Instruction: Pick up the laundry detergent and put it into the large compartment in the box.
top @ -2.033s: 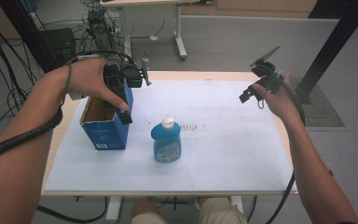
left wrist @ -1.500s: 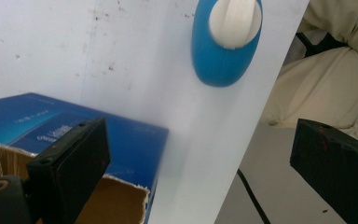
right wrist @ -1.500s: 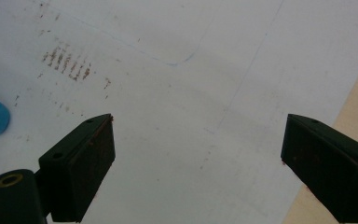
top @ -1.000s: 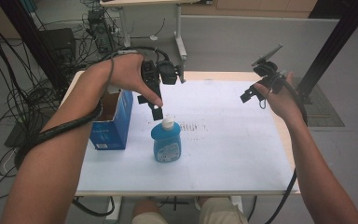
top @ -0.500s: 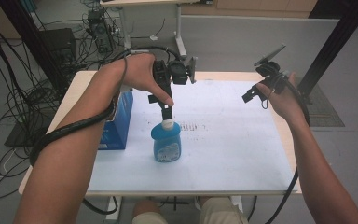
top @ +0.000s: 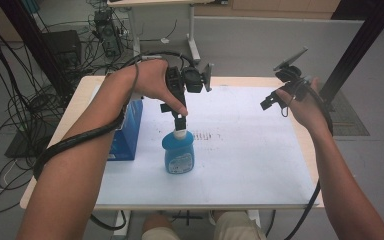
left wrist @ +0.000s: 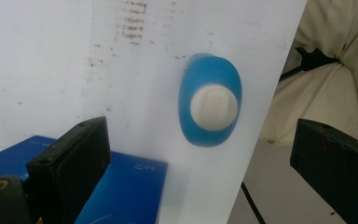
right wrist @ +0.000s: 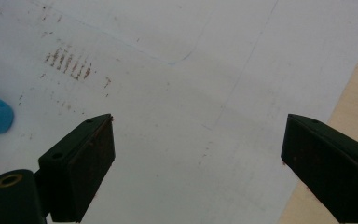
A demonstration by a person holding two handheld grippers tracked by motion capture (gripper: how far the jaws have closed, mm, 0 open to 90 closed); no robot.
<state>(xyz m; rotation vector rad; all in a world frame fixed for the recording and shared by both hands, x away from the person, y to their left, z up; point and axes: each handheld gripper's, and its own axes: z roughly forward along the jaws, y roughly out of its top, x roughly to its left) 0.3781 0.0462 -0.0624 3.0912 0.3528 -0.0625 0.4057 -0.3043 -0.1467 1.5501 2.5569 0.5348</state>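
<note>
The white sheet point(top: 240, 150) on the surface point(top: 80, 100) has wide free room on its right half, from the middle to the right edge, and also along the near edge. Two things stand on the left half. The blue bottle point(top: 179, 152) stands upright near the middle, and the blue box point(top: 127, 132) stands close to its left, with only a narrow gap between them. The left claw point(left wrist: 200, 154) hangs directly above the white cap point(left wrist: 213, 106), jaws wide apart on both sides of it. The right claw point(right wrist: 196, 168), also wide, is over bare sheet far from both obstacles.
</note>
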